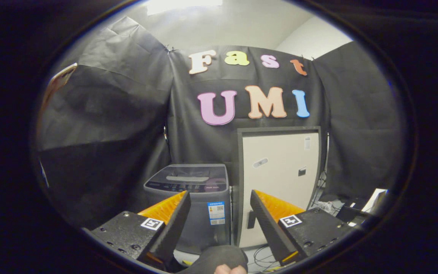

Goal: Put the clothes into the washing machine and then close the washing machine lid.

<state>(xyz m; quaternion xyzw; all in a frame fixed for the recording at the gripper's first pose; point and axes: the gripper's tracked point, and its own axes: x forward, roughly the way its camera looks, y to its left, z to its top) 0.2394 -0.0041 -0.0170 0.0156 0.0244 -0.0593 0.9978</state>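
A grey top-loading washing machine (191, 205) stands on the floor beyond my fingers, against the black cloth wall. Its clear lid (190, 174) lies flat and shut over the top. My gripper (219, 199) is held well back from the machine and stands open, with nothing between its fingers. The left finger (173, 217) overlaps the machine's front left corner. A dark rounded shape, perhaps cloth or a sleeve (219, 258), shows low between the fingers, with a bit of a hand (229, 269) under it. I cannot tell whether it is the clothes.
A small cream fridge (278, 179) in a dark frame stands right beside the washing machine. Cables (264, 257) lie on the floor in front of it. Clutter and a white box (371, 201) sit to the far right by the cloth wall.
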